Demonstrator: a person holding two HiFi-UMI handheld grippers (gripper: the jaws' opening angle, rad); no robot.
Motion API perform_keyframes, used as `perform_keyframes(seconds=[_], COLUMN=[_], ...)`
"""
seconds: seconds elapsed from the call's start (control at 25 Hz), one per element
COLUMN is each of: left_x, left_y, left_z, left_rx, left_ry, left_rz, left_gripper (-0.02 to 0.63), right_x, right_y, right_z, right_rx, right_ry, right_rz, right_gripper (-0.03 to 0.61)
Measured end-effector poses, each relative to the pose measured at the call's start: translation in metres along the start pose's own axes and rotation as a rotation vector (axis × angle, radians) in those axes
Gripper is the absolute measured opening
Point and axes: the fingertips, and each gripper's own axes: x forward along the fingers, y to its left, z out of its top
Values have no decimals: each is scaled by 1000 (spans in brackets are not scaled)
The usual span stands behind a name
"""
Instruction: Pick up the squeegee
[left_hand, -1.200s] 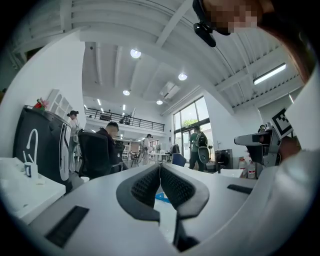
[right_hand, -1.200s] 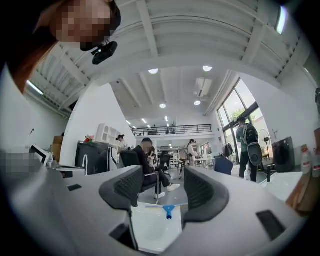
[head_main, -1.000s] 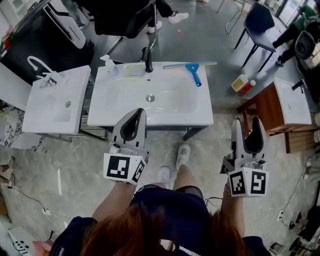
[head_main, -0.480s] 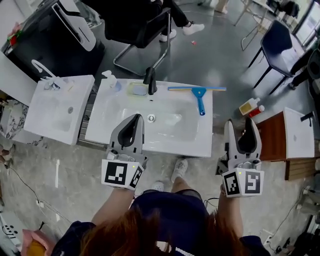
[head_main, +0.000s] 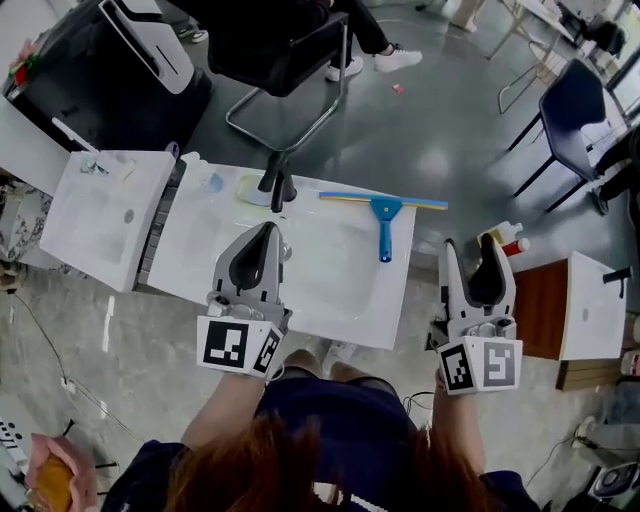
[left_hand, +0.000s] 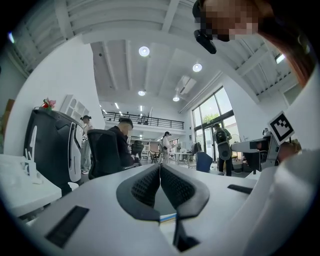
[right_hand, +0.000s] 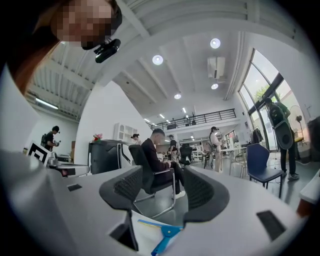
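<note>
The squeegee (head_main: 384, 223) has a blue handle and a long blue and yellow blade, and lies flat on the back right of the white sink (head_main: 330, 300). My left gripper (head_main: 265, 230) is shut and empty over the basin, left of the squeegee. My right gripper (head_main: 471, 244) is open and empty, just past the sink's right edge, nearer to me than the blade's right end. In the right gripper view the squeegee (right_hand: 162, 234) shows low between the open jaws of the right gripper (right_hand: 166, 183). In the left gripper view the left gripper (left_hand: 160, 167) has its pads pressed together.
A black faucet (head_main: 278, 186) stands at the sink's back, with a pale dish (head_main: 253, 191) and a soap bottle (head_main: 194, 160) beside it. A second white basin (head_main: 100, 215) sits left. A wooden cabinet (head_main: 530, 305), floor bottles (head_main: 506, 238) and chairs (head_main: 290, 50) surround.
The sink and squeegee have drawn closer and turned in view. My left gripper now reaches over the basin, and my right gripper is nearer the squeegee. Neither jaw state changed.
</note>
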Motion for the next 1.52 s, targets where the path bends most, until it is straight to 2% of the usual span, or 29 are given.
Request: perform_keyframes(seconds=[0.24, 0.52, 0.88, 1.04, 1.4, 1.52], left_x=[27, 66, 114, 129, 151, 156], left_y=[-1, -1, 25, 34, 55, 62], left_z=[-14, -22, -52, -66, -91, -96], left_rx=[-5, -3, -27, -39, -54, -55], left_ry=[23, 37, 93, 122, 178, 185], left_rz=[9, -68, -109, -125, -142, -135], left_gripper=[21, 21, 21, 21, 21, 21], right_x=[26, 53, 106, 126, 150, 154], right_y=[-17, -23, -22, -22, -23, -25], right_z=[-19, -37, -92, -138, -278, -310], right_rx=[31, 60, 107, 122, 119, 88], right_ry=[22, 65, 199, 305, 615, 685], right_rz=[5, -26, -49, -68, -109, -130], right_gripper=[261, 261, 261, 261, 278, 272])
